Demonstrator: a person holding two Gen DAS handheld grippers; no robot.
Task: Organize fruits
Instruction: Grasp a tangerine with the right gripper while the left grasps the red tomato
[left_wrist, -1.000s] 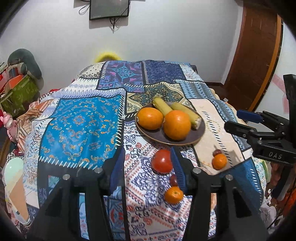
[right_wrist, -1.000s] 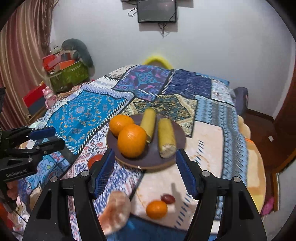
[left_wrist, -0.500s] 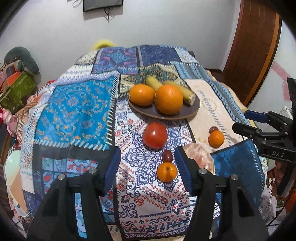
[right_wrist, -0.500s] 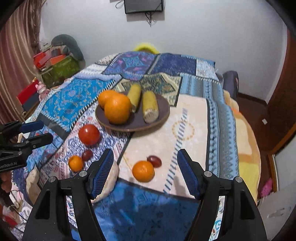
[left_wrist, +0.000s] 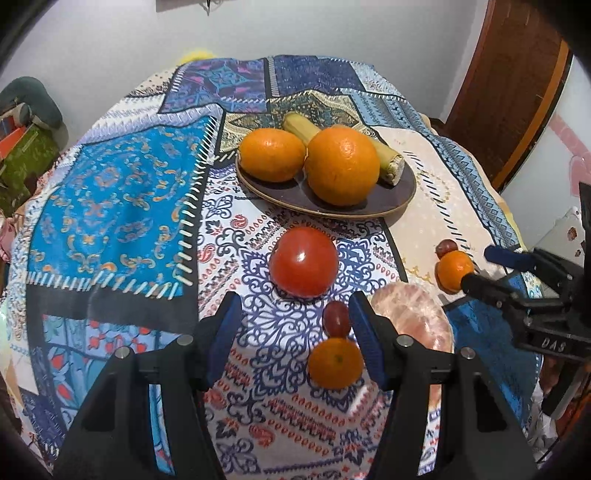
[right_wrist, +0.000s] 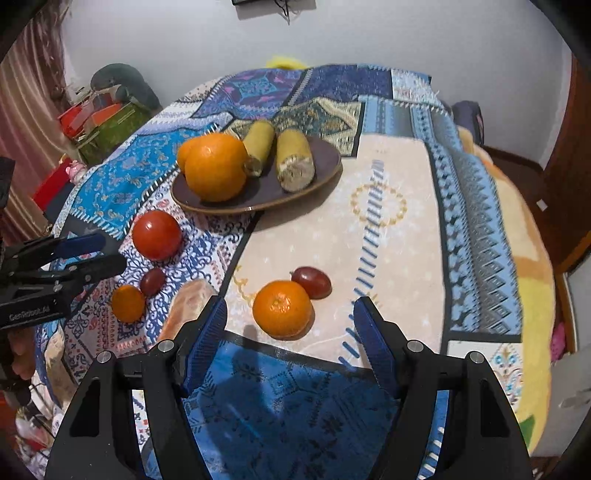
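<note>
**A:** Two oranges (left_wrist: 271, 155) and two corn cobs (right_wrist: 295, 158) are on the brown plate (left_wrist: 400, 190), is that everything?

**B:** Yes. The oranges sit side by side on one half of the plate. The cobs lie next to each other on the other half, nearly parallel. In the right wrist view their long axes run from the plate's far rim towards its near rim, with the cut ends facing the near rim.

**A:** And the fruit off the plate?

**B:** A red tomato (left_wrist: 303, 260) lies on the patchwork cloth (left_wrist: 110, 192) just in front of the plate's near rim. Farther out from the plate along that line, a dark grape (left_wrist: 336, 319) touches a small mandarin (left_wrist: 335, 363). A second mandarin (right_wrist: 282, 308) with a second grape (right_wrist: 312, 281) against it lies well apart from the plate, off the cob side. A pinkish ribbed piece (left_wrist: 410, 314), which I cannot identify, sits between the two pairs.

**A:** The grippers?

**B:** The left gripper (left_wrist: 295, 314) points down at the stretch in front of the plate with its fingers spread and nothing pressed. The first grape and mandarin show in the gap close to one pad, and I cannot tell whether they touch it. The right gripper (right_wrist: 290, 306) points at the second mandarin; its jaws are closing a little, wide apart and gripping nothing, and the mandarin lies just beyond the tips
</note>
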